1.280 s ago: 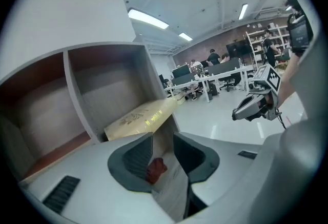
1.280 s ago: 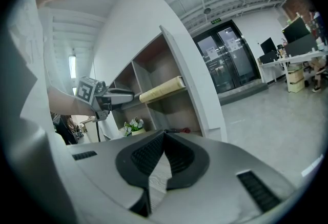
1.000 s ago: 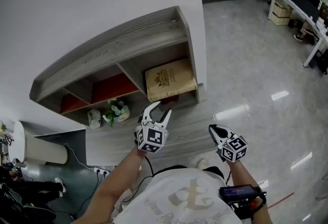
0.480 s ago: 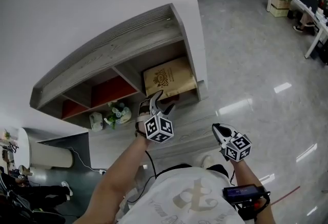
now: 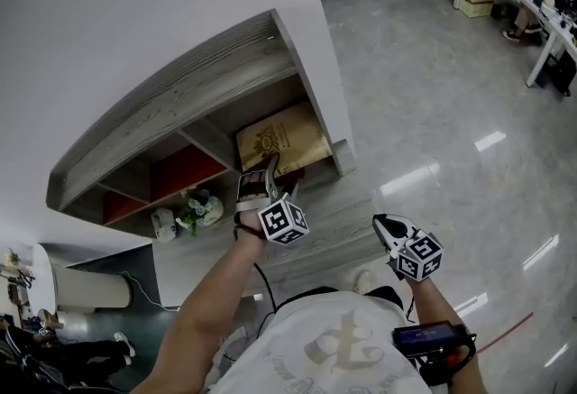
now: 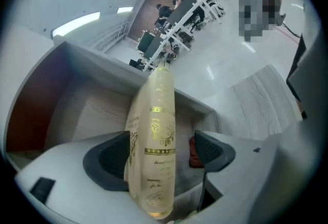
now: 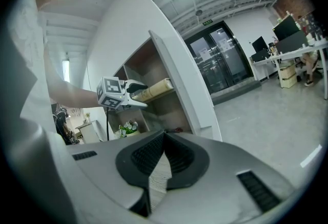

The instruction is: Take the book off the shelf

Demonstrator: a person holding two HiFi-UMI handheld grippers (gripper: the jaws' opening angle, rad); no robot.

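A tan book (image 5: 281, 138) with gold print lies tilted in the right-hand compartment of the grey wooden shelf (image 5: 180, 90). My left gripper (image 5: 260, 174) reaches into that compartment. In the left gripper view the book's spine (image 6: 154, 136) stands between the jaws, which are opening: the right pad (image 6: 207, 148) is clear of it, the left pad (image 6: 110, 159) is close beside it. The right gripper view also catches the left gripper (image 7: 134, 94) at the book (image 7: 156, 88). My right gripper (image 5: 386, 228) is shut and empty, low in front of the person.
A small red thing (image 6: 193, 152) lies under the book. A flower pot (image 5: 196, 207) and a white jar (image 5: 164, 223) stand in the lower shelf. A wooden ledge (image 5: 306, 230) runs below, desks (image 5: 541, 13) stand far right, and a round white table (image 5: 81, 288) is at left.
My left gripper has moved forward into the compartment and its jaws have spread around the book's spine. The right gripper has hardly moved.
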